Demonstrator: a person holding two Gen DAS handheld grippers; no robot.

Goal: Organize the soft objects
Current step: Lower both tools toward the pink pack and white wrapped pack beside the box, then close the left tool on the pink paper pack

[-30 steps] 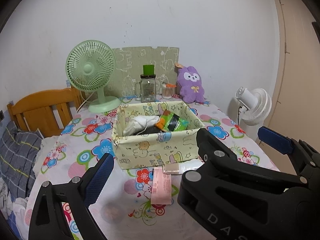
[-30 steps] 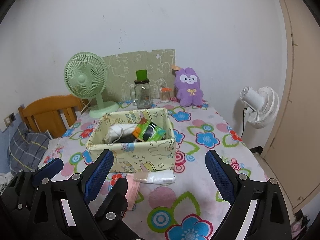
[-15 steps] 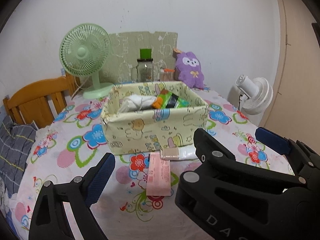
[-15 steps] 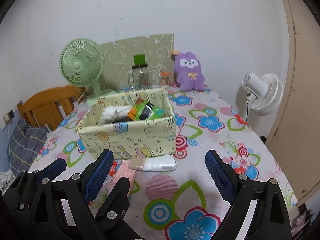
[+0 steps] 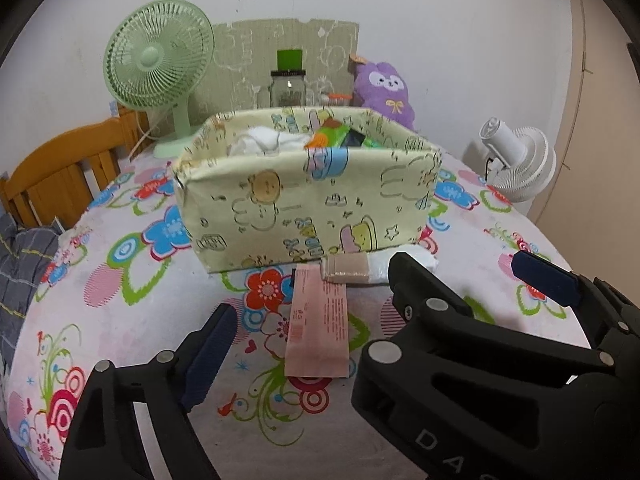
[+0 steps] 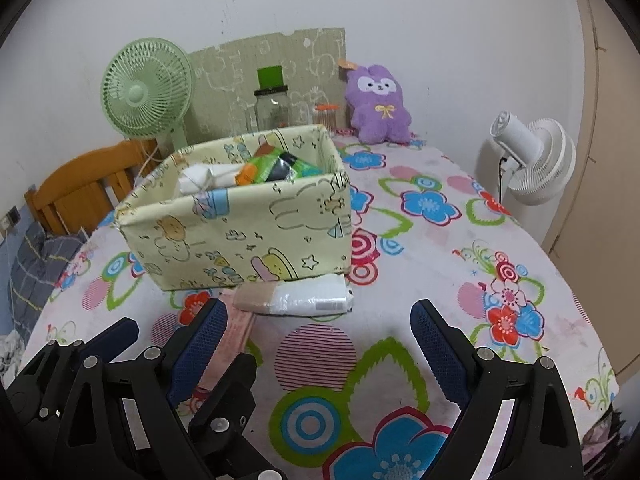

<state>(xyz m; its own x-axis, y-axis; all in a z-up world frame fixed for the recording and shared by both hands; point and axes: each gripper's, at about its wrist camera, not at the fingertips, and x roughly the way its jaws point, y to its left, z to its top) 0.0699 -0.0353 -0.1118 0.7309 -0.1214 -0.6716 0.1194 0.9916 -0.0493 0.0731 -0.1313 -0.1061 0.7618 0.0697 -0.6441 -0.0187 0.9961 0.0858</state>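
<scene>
step: we're coming down on the two flat packs lying in front of the fabric bin (image 6: 240,236); judging by layout, they go in next.
left gripper (image 5: 308,320): jaws apart and have just been narrowing, nothing between them; pink pack (image 5: 318,322) lies on the cloth straight ahead of the gap.
right gripper (image 6: 320,340): jaws wide apart, empty; clear-wrapped pack (image 6: 296,300) sits just ahead, touching the bin's front wall.
targets: pink pack's far end tucks under the tan end of the clear-wrapped pack, so they overlap at that corner.
how: we'd take the clear-wrapped pack first since it lies on top there; approach low, pinch across its short width, lift clear of the bin wall before moving over the rim.
risk: both are thin and flat on the tablecloth (image 6: 420,280); fingers may scrape cloth or slide over the film.
bin contents: white bundle (image 6: 204,178) and green-orange packet (image 6: 276,166) already inside; room left looks limited at the near side.
in the way: the grippers sit close together, the left one's arm crowding the right one's approach.
around: green fan (image 6: 146,92), jar (image 6: 274,108), purple plush (image 6: 378,104) behind the bin, well apart; white fan (image 6: 532,158) off the table edge.
</scene>
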